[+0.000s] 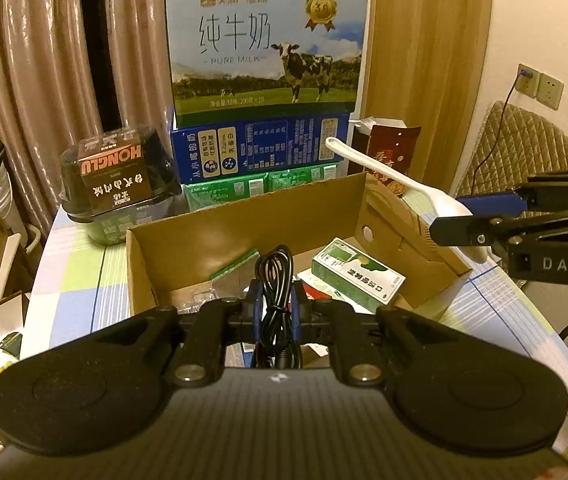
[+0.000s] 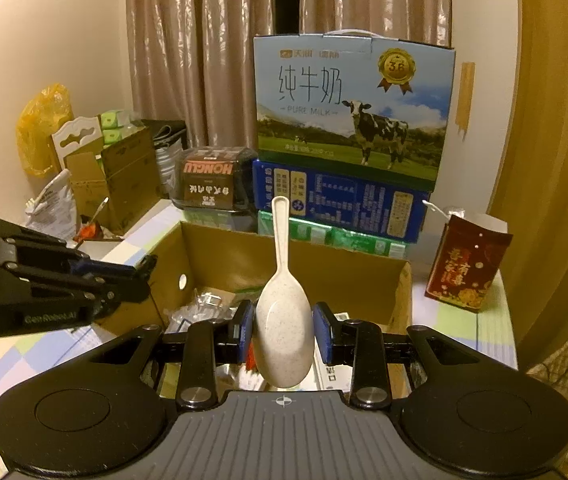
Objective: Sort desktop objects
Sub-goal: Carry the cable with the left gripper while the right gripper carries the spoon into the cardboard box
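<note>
Here the left gripper (image 1: 276,312) was clamped on a bundled black cable (image 1: 275,296), its blue pads pressing the coil from both sides, the loops standing up toward 12 o'clock over the open cardboard box (image 1: 244,216). Inside the box, at about 2 o'clock from the cable, lay a green medicine carton (image 1: 358,276), with another green packet (image 1: 236,266) at 11 o'clock. The right gripper (image 2: 283,330) was closed on the bowl of a speckled white rice spoon (image 2: 282,320) (handle pointing to 12 o'clock), held above the near edge of the same box. Behind the box, at 12 o'clock, stood a stack of milk cartons (image 1: 264,48). A red paper bag (image 2: 466,266) stood on the checked tablecloth (image 1: 80,272) at 2 o'clock in the right wrist view.
</note>
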`<state>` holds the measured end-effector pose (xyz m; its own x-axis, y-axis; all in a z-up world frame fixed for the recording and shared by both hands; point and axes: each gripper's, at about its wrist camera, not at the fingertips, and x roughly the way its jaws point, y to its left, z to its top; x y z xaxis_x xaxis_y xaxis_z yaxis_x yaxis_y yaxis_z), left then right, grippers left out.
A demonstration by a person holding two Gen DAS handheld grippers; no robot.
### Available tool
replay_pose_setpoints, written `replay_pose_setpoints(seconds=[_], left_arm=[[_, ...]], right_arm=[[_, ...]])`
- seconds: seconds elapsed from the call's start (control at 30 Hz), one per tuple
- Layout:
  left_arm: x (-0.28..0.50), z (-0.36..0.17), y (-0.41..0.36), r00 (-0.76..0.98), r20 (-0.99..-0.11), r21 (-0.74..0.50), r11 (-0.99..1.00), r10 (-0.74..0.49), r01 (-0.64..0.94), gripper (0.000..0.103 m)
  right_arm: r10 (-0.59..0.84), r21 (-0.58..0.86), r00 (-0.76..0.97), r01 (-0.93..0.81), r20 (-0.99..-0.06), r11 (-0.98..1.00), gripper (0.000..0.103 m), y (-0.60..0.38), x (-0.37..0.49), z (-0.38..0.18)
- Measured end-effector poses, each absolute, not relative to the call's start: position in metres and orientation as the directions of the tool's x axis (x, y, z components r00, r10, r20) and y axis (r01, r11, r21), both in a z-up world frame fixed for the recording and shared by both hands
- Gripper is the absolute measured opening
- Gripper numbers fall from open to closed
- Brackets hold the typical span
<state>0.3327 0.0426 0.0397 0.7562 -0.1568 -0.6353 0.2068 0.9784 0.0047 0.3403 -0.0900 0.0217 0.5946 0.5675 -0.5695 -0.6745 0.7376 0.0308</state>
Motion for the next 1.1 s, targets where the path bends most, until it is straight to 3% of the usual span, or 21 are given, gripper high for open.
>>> replay_pose_setpoints(seconds=[1.1], left_arm=[[0.397,-0.002,0.055,0.723,-0.670,-0.040,0.981,-0.166,0.188,0.011]], right_arm=[[0.540,0.025,0.561,-0.679,-0.628,0.734,0.029,-0.061,0.391,-0.017]])
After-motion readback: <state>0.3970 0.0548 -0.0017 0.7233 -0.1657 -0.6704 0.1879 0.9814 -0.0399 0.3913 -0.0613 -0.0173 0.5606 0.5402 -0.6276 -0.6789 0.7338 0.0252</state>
